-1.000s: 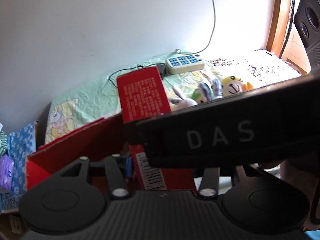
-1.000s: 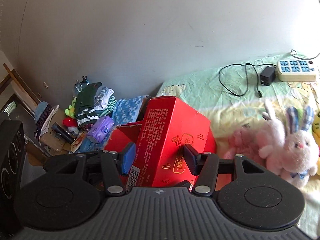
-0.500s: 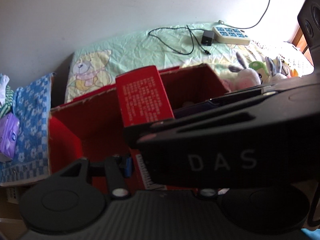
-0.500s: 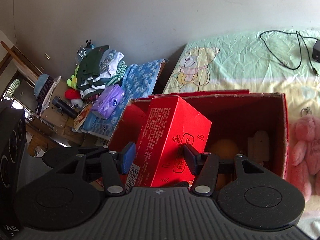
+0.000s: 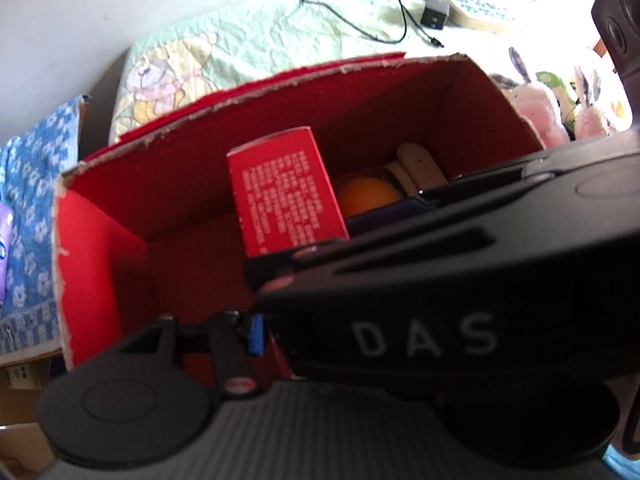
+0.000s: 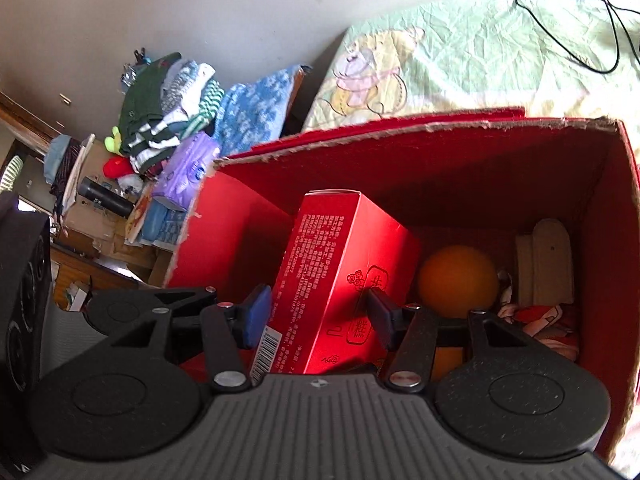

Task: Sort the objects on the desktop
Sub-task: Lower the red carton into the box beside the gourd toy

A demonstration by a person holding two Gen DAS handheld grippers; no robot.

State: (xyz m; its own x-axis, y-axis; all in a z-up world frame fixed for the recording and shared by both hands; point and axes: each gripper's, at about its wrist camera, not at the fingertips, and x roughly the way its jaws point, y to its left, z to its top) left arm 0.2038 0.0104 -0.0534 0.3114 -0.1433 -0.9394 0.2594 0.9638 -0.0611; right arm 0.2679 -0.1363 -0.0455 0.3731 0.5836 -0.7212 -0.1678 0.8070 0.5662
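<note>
Right wrist view: big red carton (image 6: 608, 216), open-topped, torn along the rim, now filling most of the frame where half a second ago only its mouth showed lower down. Beyond its far wall, green cartoon sheet (image 6: 460, 56) with a black cable (image 6: 576, 32) across it; off its left wall, pile of folded clothes (image 6: 168, 108).

Inside the carton, against the left wall, tall red box (image 6: 340, 264), standing upright and tipped slightly, pinched across its lower sides by the right claw (image 6: 316, 314), blue pad on the barcode edge and black finger on the printed face. A second ago held up over the bedding; now lowered well below the carton rim. Whether touching the carton floor, cannot tell.

Right of the red box inside the carton: orange ball (image 6: 458, 280), then pale wooden piece (image 6: 550, 260) leaning on the right wall, with a patterned cloth below it.

Left wrist view: left claw (image 5: 256, 332) just outside the carton's near side, mostly masked by the other tool's black body; spread or closed, cannot tell.

Likely next: release the red box and withdraw upward.
</note>
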